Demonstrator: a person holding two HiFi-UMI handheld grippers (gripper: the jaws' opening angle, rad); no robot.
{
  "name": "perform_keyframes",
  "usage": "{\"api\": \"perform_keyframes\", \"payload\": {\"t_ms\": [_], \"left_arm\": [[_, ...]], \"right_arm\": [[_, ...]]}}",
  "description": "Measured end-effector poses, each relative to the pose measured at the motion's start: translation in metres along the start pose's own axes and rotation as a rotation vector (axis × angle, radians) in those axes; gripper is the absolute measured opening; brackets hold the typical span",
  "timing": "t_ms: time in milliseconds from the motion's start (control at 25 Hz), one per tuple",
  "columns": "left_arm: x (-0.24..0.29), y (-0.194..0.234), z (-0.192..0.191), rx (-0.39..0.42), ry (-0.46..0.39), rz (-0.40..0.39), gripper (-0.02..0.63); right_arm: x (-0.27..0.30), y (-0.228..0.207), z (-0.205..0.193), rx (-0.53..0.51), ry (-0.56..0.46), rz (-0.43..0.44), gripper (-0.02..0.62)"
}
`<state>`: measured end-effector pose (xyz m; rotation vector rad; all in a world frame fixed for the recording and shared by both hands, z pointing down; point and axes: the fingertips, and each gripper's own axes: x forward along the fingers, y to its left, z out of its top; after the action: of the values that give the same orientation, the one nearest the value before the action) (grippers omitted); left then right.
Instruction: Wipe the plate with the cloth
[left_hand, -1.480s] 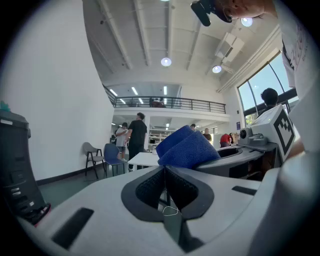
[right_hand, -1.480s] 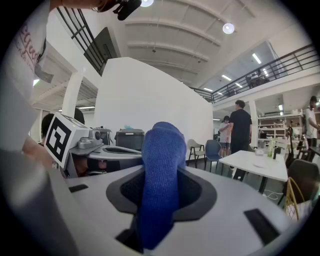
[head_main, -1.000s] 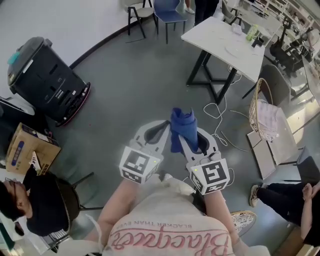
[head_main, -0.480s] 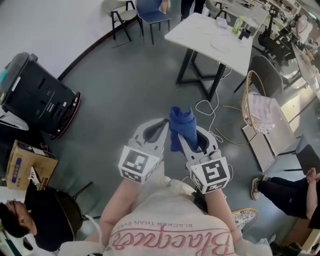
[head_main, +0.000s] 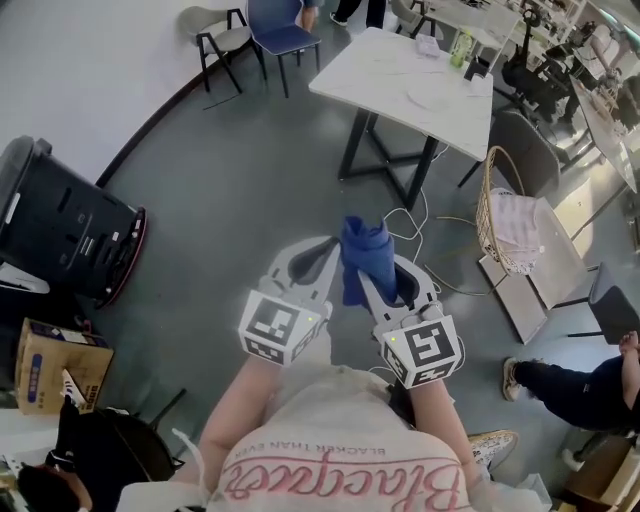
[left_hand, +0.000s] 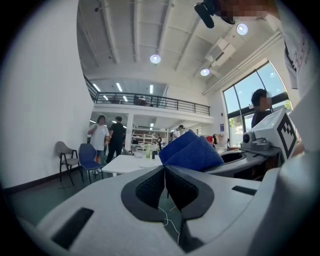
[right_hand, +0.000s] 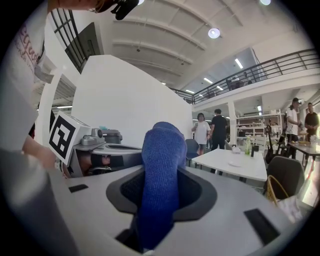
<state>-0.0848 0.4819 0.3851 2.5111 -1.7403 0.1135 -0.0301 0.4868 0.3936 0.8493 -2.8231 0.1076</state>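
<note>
Though upside down in the head view, the shirt print reads "BLACKER THAN EVER"; the cardboard box's blue label is illegible. In the left gripper view, the left gripper has its jaws pressed together, empty. In the right gripper view, the right gripper pinches the blue cloth, which hides its tips; the plate sits on the distant white table.

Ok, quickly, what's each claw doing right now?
Left claw: closed, empty.
Right claw: closed on the blue cloth.
</note>
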Motion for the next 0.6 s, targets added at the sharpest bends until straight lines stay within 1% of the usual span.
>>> {"api": "perform_keyframes", "payload": {"t_ms": [240,600], "left_arm": [[0.054,0.041,0.012,0.021,0.001,-0.054,0.005],[0.126,0.103,0.027,0.012,-0.020,-0.118,0.005]], "right_arm": [[0.051,-0.044,0.018,0.013,-0.009,-0.055,0.123],[0.123,-0.093,0.037,0.012,-0.003,-0.122,0.123]]}}
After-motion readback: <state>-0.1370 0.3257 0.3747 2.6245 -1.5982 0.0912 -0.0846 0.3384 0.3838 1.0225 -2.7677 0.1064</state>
